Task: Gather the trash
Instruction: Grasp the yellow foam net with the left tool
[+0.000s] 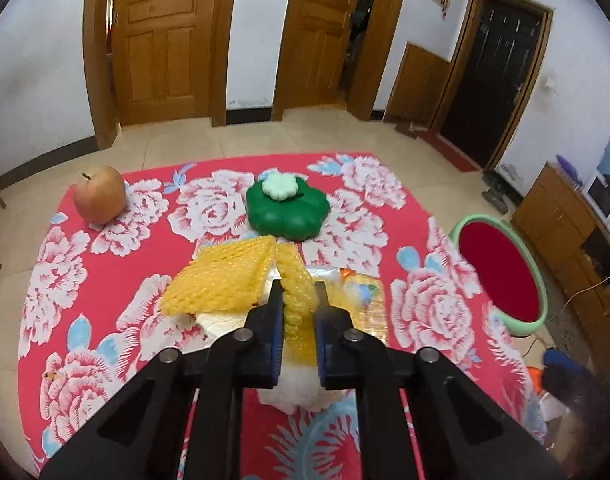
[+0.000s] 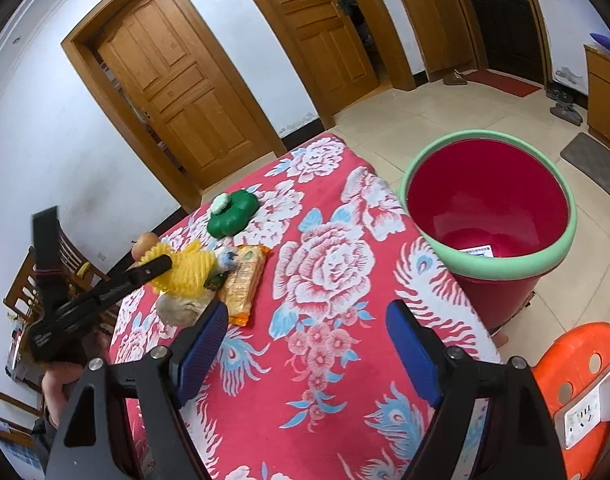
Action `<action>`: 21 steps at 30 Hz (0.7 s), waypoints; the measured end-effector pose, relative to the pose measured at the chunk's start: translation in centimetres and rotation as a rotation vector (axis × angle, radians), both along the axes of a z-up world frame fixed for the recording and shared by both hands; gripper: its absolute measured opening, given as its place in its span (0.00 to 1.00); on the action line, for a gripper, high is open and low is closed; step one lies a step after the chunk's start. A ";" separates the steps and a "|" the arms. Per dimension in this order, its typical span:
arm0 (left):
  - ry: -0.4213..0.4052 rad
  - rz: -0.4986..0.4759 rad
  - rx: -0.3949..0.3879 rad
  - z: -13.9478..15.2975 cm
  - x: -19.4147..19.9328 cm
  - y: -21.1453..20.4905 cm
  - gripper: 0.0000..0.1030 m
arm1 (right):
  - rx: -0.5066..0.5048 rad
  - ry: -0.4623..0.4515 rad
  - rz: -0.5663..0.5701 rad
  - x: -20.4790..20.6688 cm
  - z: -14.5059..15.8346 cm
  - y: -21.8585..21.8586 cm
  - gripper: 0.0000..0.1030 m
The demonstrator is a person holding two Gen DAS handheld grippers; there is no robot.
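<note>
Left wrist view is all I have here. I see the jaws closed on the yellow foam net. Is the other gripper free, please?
Observer: Yes. The right gripper hangs open over the tablecloth, with nothing between its jaws.
Operator: Is the red bin full?
Observer: No. Inside the bin I see only a white label at the bottom.
Operator: What lies by the net, on the bin side?
Observer: An orange snack wrapper, flat on the cloth, right beside the yellow foam net.
</note>
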State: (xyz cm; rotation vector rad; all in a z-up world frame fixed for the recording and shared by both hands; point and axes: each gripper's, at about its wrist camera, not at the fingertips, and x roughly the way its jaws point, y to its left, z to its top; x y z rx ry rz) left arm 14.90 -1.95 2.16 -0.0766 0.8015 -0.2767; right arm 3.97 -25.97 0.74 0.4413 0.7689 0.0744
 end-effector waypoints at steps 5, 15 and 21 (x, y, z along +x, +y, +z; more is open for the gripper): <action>-0.062 0.026 -0.054 2.5 -2.5 1.9 0.12 | -0.017 -0.010 0.037 0.1 0.5 1.6 0.81; -0.066 0.127 -0.060 2.5 -6.3 6.8 0.12 | -0.069 -0.033 0.116 -0.5 1.7 5.0 0.81; -0.037 0.200 -0.043 0.6 -7.4 10.1 0.12 | -0.103 -0.029 0.146 -0.3 2.1 7.6 0.81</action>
